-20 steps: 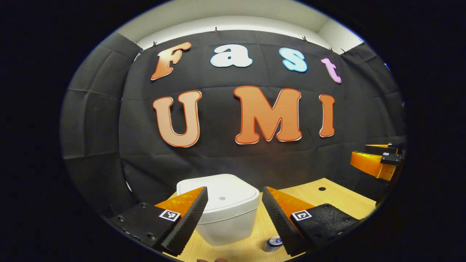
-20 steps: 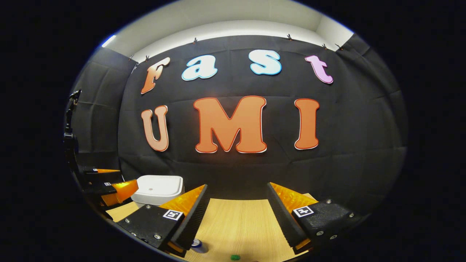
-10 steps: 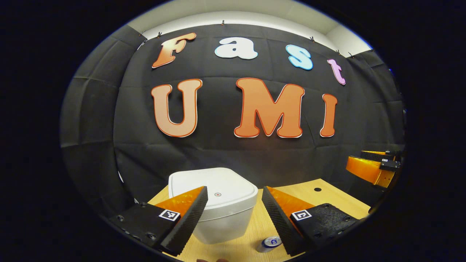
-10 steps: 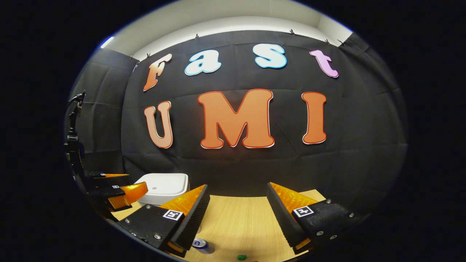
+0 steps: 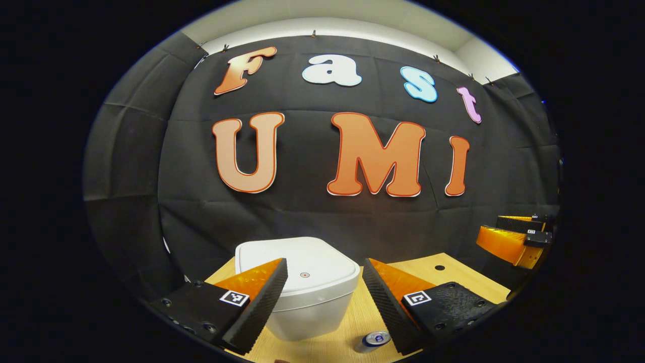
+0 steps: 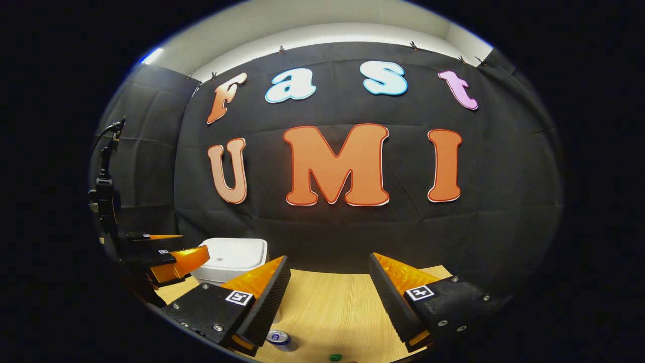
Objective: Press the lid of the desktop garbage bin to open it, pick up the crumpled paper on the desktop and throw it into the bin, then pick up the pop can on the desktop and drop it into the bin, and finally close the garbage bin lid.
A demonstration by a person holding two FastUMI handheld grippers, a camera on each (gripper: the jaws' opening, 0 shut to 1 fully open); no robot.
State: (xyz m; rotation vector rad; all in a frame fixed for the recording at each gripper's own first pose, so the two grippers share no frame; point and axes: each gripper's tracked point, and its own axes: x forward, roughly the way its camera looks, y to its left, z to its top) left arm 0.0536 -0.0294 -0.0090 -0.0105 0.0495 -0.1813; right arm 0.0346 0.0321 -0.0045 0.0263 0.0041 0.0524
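**Lid not yet pressed: left gripper lined up over the bin**

My left gripper [image 5: 325,297] has its jaws spread wide with nothing between the fingers. Straight ahead of it and a little below sits the white desktop garbage bin [image 5: 302,302], its lid [image 5: 297,264] down flat and a small round press mark [image 5: 304,275] showing near the lid's front edge, framed between my two fingers. I judge we are at the first step: the bin is closed, so the lid has to be pushed before anything goes in. The next move calls for bringing one fingertip down onto that mark, pressing squarely so the bin does not skid on the wooden desktop [image 5: 453,275].

Just to the right of my left fingers, close under the right one, stands the pop can [image 5: 373,340], top up, near the bin but apart from it.

My right gripper [image 6: 330,302] is likewise wide open and empty, hanging over bare desktop to the right of the bin. The same can lies just below its left finger, and a small green scrap [image 6: 335,357] sits at the bottom edge; too small to tell what it is.

Count: one bin, one can, two grippers. Crumpled paper: I cannot pick it out for certain.
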